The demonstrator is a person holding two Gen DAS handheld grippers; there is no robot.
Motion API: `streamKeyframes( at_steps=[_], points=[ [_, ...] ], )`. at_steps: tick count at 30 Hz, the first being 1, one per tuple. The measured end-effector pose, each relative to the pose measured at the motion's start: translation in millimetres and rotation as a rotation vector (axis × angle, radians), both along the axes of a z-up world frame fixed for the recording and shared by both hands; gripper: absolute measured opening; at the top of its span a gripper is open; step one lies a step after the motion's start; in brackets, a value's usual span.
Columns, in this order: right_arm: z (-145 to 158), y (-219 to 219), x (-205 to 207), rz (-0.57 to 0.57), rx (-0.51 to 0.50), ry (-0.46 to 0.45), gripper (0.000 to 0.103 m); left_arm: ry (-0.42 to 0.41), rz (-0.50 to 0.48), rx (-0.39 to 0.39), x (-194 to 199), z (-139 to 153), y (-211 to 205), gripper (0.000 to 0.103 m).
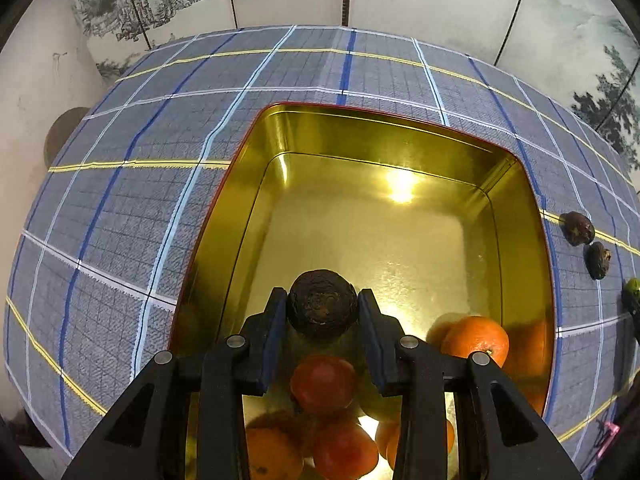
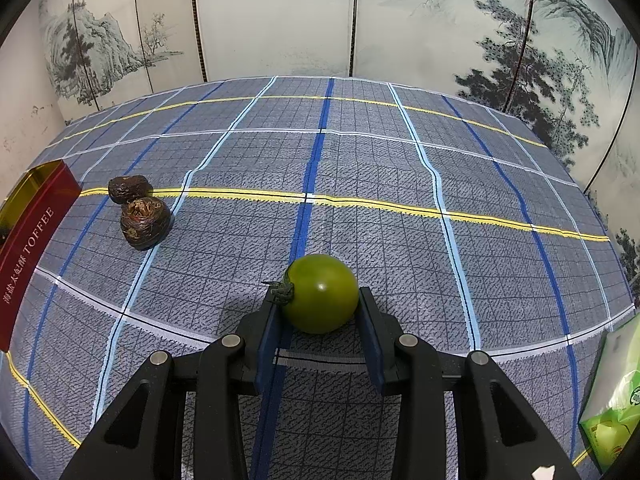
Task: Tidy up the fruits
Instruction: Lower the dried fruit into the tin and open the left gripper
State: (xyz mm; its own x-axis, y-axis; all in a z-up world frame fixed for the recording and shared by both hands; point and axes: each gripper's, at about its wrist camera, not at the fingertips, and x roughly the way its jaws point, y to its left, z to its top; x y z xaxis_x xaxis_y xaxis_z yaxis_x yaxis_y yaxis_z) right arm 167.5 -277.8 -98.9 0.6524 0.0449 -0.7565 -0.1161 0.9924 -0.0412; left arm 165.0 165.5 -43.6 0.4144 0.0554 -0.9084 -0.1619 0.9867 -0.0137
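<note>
While the left tongs (image 1: 322,306) pinch a dark wrinkled fruit (image 1: 322,300) over the gold tin (image 1: 520,216) of oranges (image 1: 476,340), the right tongs (image 2: 320,308) clamp a green tomato (image 2: 322,294) on the desk (image 2: 400,240).

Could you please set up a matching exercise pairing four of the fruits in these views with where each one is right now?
Things:
1. green tomato
2. dark brown fruit
3. orange
4. two dark fruits

Places:
A. loose inside the gold tin
B. lying on the checked cloth beside the tin
C. between the right gripper jaws
D. between the left gripper jaws, over the tin

Pairs: 1-C, 2-D, 3-A, 4-B
</note>
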Motion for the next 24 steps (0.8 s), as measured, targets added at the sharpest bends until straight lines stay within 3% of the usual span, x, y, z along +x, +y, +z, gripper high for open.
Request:
streamKeyframes(
  at_steps=[24],
  points=[
    [-0.1,0.1,0.2,0.0,0.0,0.0,0.034,-0.008,-0.017,-0.067,-4.2,-0.2,8.6,0.038]
  ],
)
